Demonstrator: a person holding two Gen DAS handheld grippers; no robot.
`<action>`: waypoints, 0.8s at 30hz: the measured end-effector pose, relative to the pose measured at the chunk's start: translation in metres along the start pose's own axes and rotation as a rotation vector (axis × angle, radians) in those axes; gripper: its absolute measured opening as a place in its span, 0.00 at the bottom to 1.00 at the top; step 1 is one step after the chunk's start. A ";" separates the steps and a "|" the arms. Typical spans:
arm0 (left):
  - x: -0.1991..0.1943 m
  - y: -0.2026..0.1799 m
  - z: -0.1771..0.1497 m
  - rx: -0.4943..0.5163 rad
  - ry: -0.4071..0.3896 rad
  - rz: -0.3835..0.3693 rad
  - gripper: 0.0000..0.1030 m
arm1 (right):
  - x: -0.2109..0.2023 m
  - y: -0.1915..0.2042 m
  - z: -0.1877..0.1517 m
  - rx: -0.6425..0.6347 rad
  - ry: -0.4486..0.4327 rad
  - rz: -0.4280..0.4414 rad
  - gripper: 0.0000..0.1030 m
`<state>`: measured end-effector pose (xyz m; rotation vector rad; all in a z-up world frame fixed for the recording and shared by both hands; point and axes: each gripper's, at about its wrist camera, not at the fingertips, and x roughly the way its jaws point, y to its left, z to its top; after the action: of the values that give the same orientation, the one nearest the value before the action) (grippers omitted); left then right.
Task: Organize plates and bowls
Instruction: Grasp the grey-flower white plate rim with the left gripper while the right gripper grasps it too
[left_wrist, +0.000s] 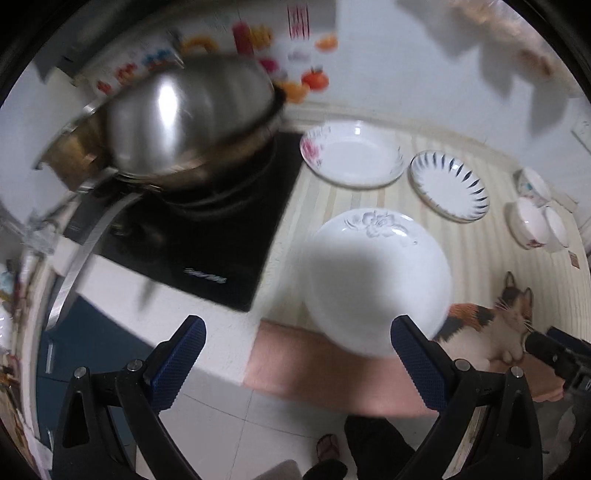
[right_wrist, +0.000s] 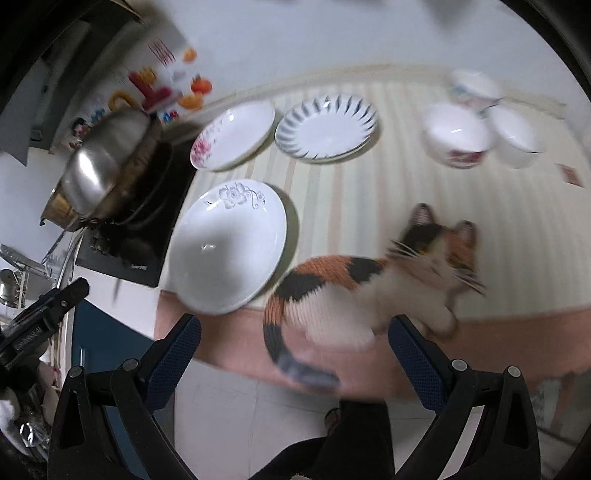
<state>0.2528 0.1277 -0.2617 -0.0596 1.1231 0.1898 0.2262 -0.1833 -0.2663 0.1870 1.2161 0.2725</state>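
Three plates lie on the striped table (right_wrist: 498, 221): a grey-flower plate (left_wrist: 376, 280) (right_wrist: 229, 247) at the front edge, a pink-flower plate (left_wrist: 351, 153) (right_wrist: 234, 134) and a blue-streaked plate (left_wrist: 448, 186) (right_wrist: 327, 127) behind it. Three white bowls (left_wrist: 537, 218) (right_wrist: 480, 129) stand at the far right. My left gripper (left_wrist: 297, 365) is open and empty, just in front of the grey-flower plate. My right gripper (right_wrist: 293, 365) is open and empty, in front of the table edge. The right gripper also shows in the left wrist view (left_wrist: 554, 354).
A calico cat (right_wrist: 369, 288) (left_wrist: 491, 325) leans on the table's front edge, right of the grey-flower plate. A steel-lidded pot (left_wrist: 177, 122) (right_wrist: 107, 166) sits on a black induction cooker (left_wrist: 207, 240) at the left. White floor tiles lie below.
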 end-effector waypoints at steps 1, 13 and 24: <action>0.018 0.001 0.007 -0.012 0.034 -0.016 0.99 | 0.020 -0.002 0.013 -0.003 0.021 0.021 0.99; 0.160 0.000 0.038 -0.090 0.328 -0.157 0.60 | 0.181 -0.002 0.098 -0.053 0.262 0.100 0.72; 0.162 -0.005 0.028 -0.063 0.366 -0.190 0.50 | 0.226 0.010 0.114 -0.087 0.336 0.124 0.16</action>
<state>0.3465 0.1463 -0.3954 -0.2647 1.4676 0.0443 0.4046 -0.1039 -0.4278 0.1450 1.5246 0.4781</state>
